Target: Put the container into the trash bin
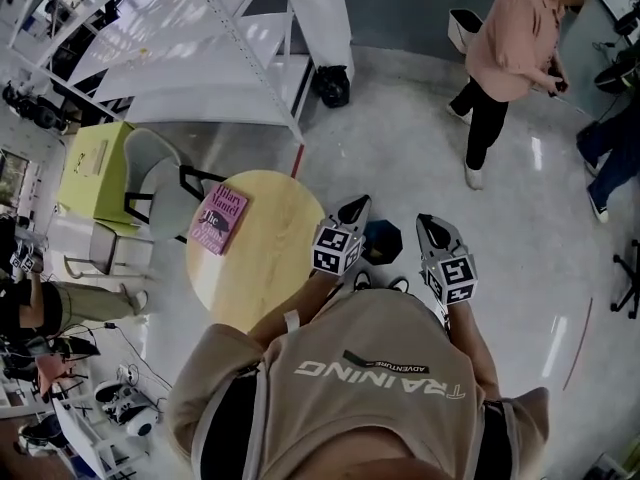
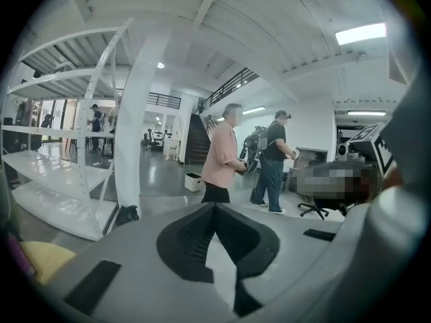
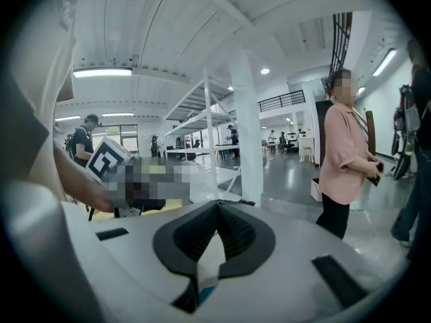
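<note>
Showing what the head view leaves unclear, gripper views reveal left gripper (image 2: pixel 215 208) and right gripper (image 3: pixel 217 207) fingers closed, empty.

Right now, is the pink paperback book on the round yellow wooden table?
Yes, the pink paperback book lies flat on the round yellow wooden table.

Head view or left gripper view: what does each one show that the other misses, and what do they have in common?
Only the head view shows the lime-green box, the grey chair and the wearer's beige shirt. Only the left gripper view shows the ceiling light and the dark staircase. Both show the person in a pink shirt, the white shelving, the black bag, and the left gripper, its fingers shut and empty.
</note>
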The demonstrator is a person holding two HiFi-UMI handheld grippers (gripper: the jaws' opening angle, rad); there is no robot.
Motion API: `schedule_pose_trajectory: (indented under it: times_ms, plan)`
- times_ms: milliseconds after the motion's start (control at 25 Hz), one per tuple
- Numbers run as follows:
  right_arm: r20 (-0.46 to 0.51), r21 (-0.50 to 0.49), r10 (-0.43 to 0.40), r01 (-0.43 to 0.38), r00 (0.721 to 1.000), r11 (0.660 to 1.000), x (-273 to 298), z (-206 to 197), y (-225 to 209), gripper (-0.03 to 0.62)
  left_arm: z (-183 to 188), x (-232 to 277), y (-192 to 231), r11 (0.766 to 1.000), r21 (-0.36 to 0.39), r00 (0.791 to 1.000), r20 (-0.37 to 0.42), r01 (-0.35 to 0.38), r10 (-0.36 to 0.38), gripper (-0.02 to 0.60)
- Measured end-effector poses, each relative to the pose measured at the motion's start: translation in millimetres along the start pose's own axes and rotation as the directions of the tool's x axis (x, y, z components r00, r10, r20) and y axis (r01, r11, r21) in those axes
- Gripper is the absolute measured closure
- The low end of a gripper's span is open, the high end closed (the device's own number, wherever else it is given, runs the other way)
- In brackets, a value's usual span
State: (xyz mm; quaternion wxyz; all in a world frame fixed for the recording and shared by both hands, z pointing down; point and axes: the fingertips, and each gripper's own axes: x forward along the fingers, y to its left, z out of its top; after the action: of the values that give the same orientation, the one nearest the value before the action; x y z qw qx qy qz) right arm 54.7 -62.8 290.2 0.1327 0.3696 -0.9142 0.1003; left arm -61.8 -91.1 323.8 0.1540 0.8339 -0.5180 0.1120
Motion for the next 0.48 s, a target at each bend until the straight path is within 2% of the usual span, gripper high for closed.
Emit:
schedule_pose_trajectory:
  times_ms: [480]
  plan:
    - [-0.024, -0.006, -0.018, 0.018, 1.000, 1.000, -7.9, -6.7, -14.8, 0.599, -5.2, 1.2, -0.2, 1.000, -0.003, 1.000, -0.020, -0.015, 0.015, 0.571]
